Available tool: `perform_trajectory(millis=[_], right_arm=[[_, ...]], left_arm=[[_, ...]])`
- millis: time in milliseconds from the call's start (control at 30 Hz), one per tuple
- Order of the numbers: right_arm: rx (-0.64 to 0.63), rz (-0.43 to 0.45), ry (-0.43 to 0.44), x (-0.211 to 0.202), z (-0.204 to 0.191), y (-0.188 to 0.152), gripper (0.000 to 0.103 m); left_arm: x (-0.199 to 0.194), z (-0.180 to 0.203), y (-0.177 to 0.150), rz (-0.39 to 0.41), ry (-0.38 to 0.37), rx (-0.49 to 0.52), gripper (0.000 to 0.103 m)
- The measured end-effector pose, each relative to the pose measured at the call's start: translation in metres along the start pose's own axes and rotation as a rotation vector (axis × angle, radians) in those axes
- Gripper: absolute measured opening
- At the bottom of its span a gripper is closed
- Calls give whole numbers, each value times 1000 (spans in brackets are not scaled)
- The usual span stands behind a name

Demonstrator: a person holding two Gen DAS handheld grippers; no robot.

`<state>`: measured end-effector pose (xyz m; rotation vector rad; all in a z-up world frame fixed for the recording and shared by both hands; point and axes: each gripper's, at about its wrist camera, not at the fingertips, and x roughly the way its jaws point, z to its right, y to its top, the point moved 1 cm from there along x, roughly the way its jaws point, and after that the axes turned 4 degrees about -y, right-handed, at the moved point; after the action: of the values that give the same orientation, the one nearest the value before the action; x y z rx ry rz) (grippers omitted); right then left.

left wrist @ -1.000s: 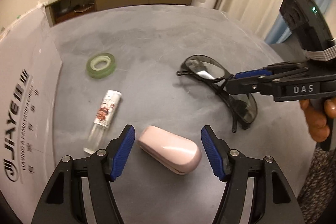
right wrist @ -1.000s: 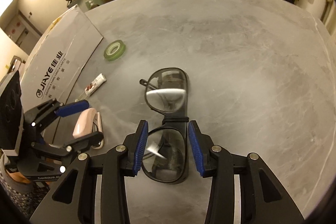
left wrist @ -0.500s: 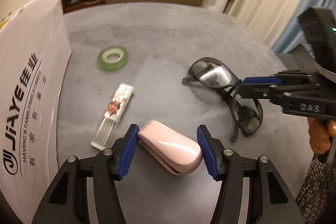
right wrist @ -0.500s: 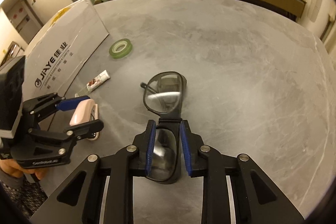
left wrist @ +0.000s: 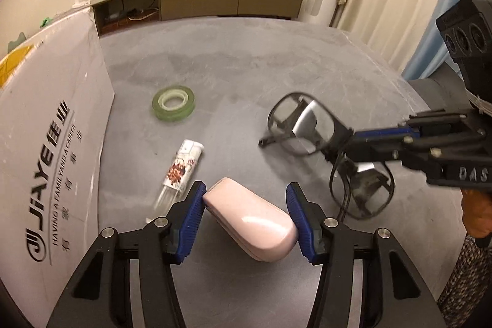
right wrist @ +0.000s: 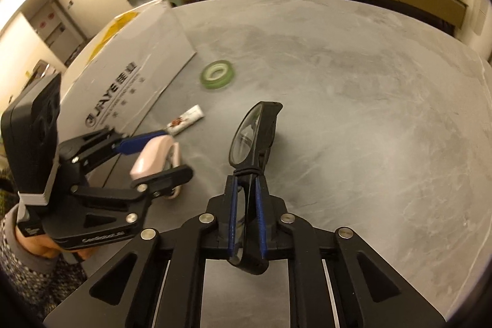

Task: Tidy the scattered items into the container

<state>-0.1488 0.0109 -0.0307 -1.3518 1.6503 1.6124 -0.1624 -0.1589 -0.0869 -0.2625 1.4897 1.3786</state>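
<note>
A pink stapler [left wrist: 249,220] lies slanted on the grey table, and my left gripper [left wrist: 246,217] is shut on it with both blue pads against its sides. The right wrist view shows the same stapler [right wrist: 150,157] inside the left gripper [right wrist: 166,156]. My right gripper [right wrist: 246,183] is shut on one lens of the black glasses [right wrist: 249,131], which are turned on edge and raised off the table. From the left wrist view the glasses [left wrist: 303,128] hang from the right gripper [left wrist: 350,137]. The white JIAYE box [left wrist: 46,143] stands at the left.
A green tape roll [left wrist: 173,103] and a small white tube [left wrist: 183,168] lie on the table [left wrist: 276,66] between the box and the glasses. A sideboard [left wrist: 215,2] runs along the far wall, with curtains at the right. A person's hand [right wrist: 40,248] holds the left gripper.
My left gripper has narrowed from wide open until its pads touch the pink stapler. My right gripper has shut on the glasses, lifted them and turned them on edge.
</note>
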Motion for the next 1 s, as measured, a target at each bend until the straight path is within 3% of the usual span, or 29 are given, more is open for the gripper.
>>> perform_trajectory(millis=[200,300,333,367,467,633,700,767,933,1000], right_arm=[[-14,-65,35,21,-9,-6,19],[21,-81,97,32,-11,-9,33],[34,-74,106,34,-10,-10,36],[45,-78,113,37,-10,-10,40],[79,-73,121,44,-6,-9,50],[71,-72,89,45,-9,-2,51],[56,-60,66,42,-10,1,51],[47,-57,57,42,-12,2,51],[39,-63,24,46,-11,1,51],[23,-54,-23,43,-10,1,51]], left_arm=[[11,3,-4,-40,-10,10,55],[17,8,-9,-56,-13,22,54],[18,9,-9,-53,-13,27,44],[18,9,-10,-58,-13,35,25],[19,7,-10,-56,-6,38,25],[17,-1,-13,-51,-12,16,25],[12,-9,-14,-44,3,-32,31],[6,-15,-16,-43,19,-70,69],[-6,-24,-23,-43,47,-135,73],[-11,-24,-24,-40,25,-150,73]])
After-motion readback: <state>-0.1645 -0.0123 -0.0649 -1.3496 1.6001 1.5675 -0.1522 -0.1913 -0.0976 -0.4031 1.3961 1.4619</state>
